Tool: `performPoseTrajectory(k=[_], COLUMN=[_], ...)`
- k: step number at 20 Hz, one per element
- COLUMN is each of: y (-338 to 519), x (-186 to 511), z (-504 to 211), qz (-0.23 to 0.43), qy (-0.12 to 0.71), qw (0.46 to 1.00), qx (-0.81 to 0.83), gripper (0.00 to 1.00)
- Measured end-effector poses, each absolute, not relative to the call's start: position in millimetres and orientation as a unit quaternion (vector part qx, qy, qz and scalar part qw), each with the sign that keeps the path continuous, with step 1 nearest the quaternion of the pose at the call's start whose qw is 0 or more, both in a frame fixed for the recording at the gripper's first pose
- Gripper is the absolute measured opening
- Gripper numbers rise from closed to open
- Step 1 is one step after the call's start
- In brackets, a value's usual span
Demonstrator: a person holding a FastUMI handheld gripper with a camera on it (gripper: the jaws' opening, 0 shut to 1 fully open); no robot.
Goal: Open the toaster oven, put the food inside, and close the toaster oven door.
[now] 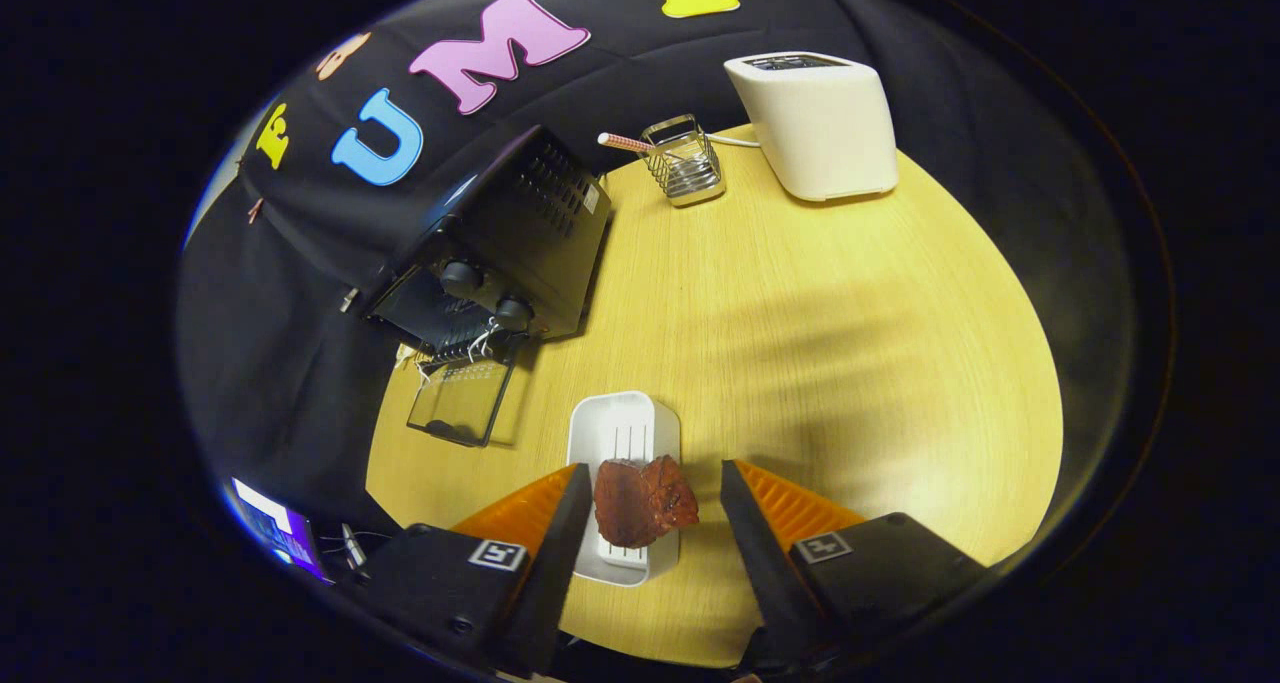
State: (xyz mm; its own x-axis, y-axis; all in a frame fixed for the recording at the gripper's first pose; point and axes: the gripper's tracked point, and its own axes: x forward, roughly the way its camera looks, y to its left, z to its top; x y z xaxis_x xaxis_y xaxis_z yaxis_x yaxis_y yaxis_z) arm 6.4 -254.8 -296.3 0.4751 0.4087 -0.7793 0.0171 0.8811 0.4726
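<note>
I see the food (pixel 643 501), a reddish-brown chunk, lying on the white tray (pixel 622 426) between my gripper (pixel 655 480) fingers, which are spread wide and hold nothing. Beyond, the black toaster oven (pixel 500 243) stands with its door (pixel 460 400) dropped open.

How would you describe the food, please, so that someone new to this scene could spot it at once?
Start at the round wooden table, with the black toaster oven standing door-down at one side. Nearer the tool lies a white ribbed tray. The food is the reddish-brown chunk on that tray, between the open tool's fingers and untouched by them; nothing else there is dark red and lumpy.
</note>
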Motion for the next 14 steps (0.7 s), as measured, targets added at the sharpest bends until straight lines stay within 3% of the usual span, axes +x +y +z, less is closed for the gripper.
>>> performPoseTrajectory(k=[1, 2, 5, 6, 7, 11, 14], y=[-253, -252, -256, -255, -256, -254, -255], x=[9, 11, 11, 11, 10, 12, 18], z=[-303, -305, -313, -313, -313, -306, -296], qz=[0.12, 0.121, 0.109, 0.107, 0.106, 0.102, 0.099], qy=[0.502, 0.503, 0.517, 0.516, 0.519, 0.522, 0.513], qw=[0.826, 0.823, 0.814, 0.811, 0.806, 0.797, 0.807], qx=[0.225, 0.234, 0.242, 0.253, 0.264, 0.286, 0.274], gripper=[0.75, 0.76, 0.38, 0.38, 0.27, 0.17, 0.17])
